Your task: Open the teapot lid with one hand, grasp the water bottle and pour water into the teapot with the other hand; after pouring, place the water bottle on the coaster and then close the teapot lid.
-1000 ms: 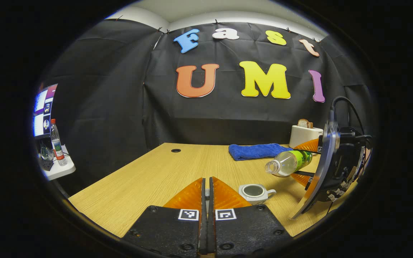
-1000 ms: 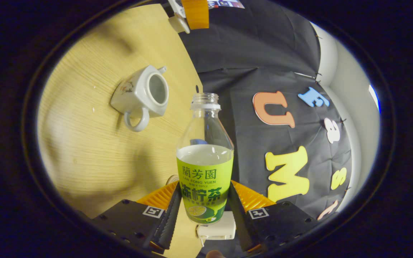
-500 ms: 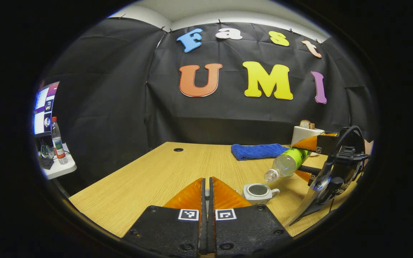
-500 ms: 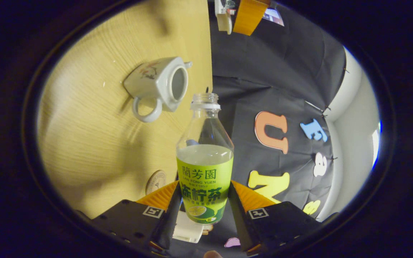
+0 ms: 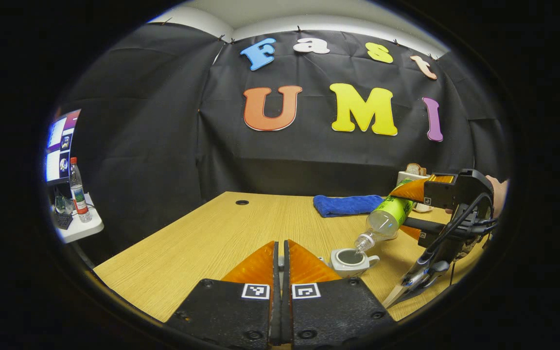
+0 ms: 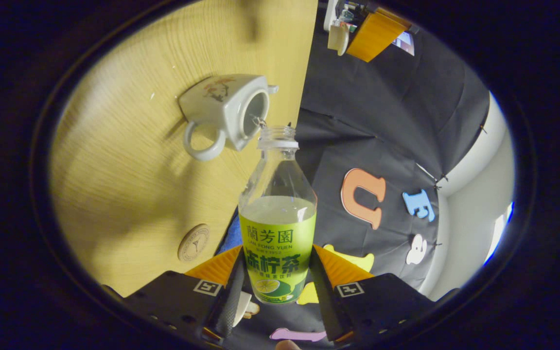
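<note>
Spillage is the risk: the right gripper (image 6: 274,279) grasps the tilted water bottle (image 6: 277,228) whose mouth hovers ahead at the open teapot (image 6: 226,114) rim. Left gripper (image 5: 280,272), clenched, likely holds the lid.

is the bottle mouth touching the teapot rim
Cannot tell. In the left gripper view the water bottle mouth overlaps the teapot opening; neither view shows a clear gap or contact.
</note>
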Action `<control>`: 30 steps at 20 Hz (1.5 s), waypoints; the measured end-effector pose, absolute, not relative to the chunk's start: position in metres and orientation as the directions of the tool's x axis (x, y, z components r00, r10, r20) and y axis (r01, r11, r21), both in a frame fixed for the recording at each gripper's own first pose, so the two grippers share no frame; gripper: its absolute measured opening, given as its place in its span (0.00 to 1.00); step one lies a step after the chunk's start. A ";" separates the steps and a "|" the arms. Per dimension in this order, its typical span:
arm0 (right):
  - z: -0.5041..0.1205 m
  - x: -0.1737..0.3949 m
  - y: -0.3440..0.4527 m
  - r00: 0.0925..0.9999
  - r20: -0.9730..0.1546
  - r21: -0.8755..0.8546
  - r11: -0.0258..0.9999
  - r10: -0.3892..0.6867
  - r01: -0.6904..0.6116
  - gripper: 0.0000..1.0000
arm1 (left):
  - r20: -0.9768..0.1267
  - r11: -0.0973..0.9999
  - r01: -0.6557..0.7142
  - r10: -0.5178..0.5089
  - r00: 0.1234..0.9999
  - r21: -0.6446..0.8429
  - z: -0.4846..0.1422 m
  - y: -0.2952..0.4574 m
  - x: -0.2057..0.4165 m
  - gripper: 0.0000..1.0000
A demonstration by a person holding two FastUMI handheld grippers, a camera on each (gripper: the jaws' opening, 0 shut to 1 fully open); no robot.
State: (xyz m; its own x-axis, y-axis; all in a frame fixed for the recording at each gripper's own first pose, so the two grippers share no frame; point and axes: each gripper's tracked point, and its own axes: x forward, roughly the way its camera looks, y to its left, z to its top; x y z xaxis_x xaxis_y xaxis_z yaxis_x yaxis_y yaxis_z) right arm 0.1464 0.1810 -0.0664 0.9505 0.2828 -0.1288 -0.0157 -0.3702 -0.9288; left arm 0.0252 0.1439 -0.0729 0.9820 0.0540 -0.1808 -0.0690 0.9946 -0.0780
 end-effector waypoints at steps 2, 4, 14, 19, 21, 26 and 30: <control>-0.065 0.144 0.183 0.949 -0.123 -0.918 -0.396 0.289 0.001 0.70 | -0.181 0.995 -0.064 0.050 0.982 -0.076 -0.073 0.144 0.025 0.02; -0.064 0.141 0.184 0.948 -0.124 -0.913 -0.407 0.292 0.006 0.70 | -0.182 0.996 -0.061 0.048 0.982 -0.070 -0.074 0.145 0.025 0.02; -0.050 0.143 0.197 0.942 -0.103 -0.882 -0.467 0.318 0.061 0.70 | -0.188 0.995 -0.068 0.054 0.981 -0.072 -0.075 0.148 0.025 0.03; -0.045 0.137 0.197 0.940 -0.096 -0.866 -0.494 0.328 0.084 0.70 | -0.194 0.995 -0.068 0.053 0.980 -0.070 -0.075 0.149 0.025 0.02; -0.043 0.136 0.200 0.938 -0.092 -0.863 -0.497 0.334 0.093 0.70 | -0.195 0.995 -0.066 0.052 0.979 -0.068 -0.075 0.149 0.025 0.02; -0.041 0.132 0.203 0.934 -0.088 -0.852 -0.513 0.346 0.110 0.72 | -0.195 0.996 -0.064 0.050 0.979 -0.067 -0.076 0.149 0.025 0.02; -0.041 0.132 0.202 0.934 -0.088 -0.850 -0.515 0.347 0.111 0.72 | -0.192 0.995 -0.074 0.060 0.980 -0.064 -0.074 0.151 0.025 0.03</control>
